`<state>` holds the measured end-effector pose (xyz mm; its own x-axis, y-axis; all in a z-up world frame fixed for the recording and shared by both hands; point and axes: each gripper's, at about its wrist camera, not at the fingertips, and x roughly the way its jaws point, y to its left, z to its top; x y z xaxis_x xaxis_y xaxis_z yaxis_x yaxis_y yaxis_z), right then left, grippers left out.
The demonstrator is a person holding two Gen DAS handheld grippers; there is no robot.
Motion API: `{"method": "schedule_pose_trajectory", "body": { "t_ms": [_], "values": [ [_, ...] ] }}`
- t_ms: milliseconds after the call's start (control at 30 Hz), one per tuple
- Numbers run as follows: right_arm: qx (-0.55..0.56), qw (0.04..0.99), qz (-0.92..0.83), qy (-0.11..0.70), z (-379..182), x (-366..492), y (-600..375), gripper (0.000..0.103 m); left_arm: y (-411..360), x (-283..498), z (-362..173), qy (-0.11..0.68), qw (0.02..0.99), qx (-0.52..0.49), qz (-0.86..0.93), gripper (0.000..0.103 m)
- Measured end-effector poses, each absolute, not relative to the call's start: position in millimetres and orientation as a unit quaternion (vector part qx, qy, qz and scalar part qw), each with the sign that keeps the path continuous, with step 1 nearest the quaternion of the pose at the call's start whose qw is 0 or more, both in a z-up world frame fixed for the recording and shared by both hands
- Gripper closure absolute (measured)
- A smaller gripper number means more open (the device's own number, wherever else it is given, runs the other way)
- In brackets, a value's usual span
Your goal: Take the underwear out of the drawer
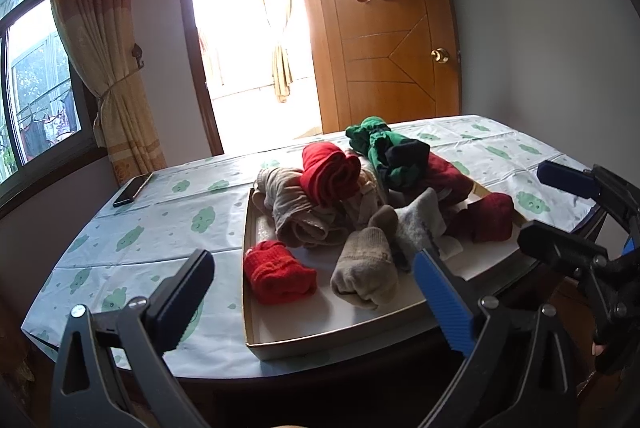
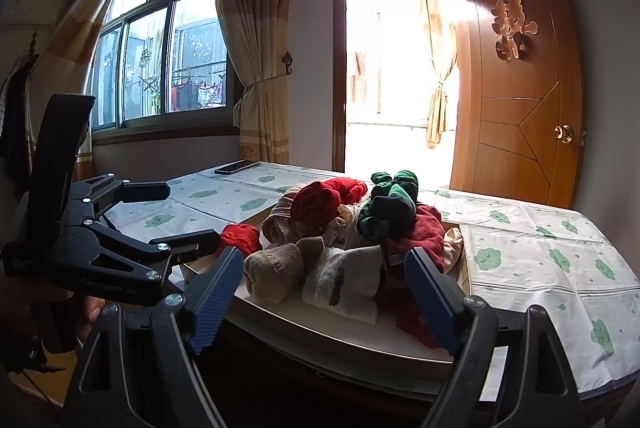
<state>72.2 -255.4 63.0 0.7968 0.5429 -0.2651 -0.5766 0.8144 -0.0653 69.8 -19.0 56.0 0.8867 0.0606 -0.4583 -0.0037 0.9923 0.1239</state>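
My left gripper (image 1: 316, 294) hovers with its fingers spread wide and empty, low over the near edge of the drawer (image 1: 332, 342). My right gripper (image 2: 324, 294) is likewise spread and holds nothing, and frames the pale rolled socks (image 2: 316, 276) directly ahead of it. Both appear poised for an approach, presumably parted to take in a bulky roll of cloth.

The drawer is a shallow, white-lined tray that rests on the counter (image 1: 160, 228), over a cloth printed with green clouds. Lifted out like this, its contents lie open to reach from above.

Just beyond my fingers is a heap of rolled garments: a small red roll (image 1: 278, 274) ahead of my left fingers, beige and grey socks between the two grippers, and farther off a red bundle (image 1: 330, 174) on beige fabric, then green and black pieces (image 1: 384, 148). Which rolls are underwear I cannot tell with certainty; the beige folded pieces (image 1: 288, 208) seem likeliest.

Well beyond my left fingers lies a phone (image 1: 132, 189).
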Motion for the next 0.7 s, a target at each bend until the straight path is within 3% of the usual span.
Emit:
{"method": "schedule_pose_trajectory", "body": {
  "t_ms": [700],
  "values": [
    [-0.073, 0.945, 0.296, 0.119, 62.8, 72.6, -257.1, 0.018, -22.6, 73.1, 50.4, 0.247, 0.967, 0.065, 0.020, 0.000]
  ]
}}
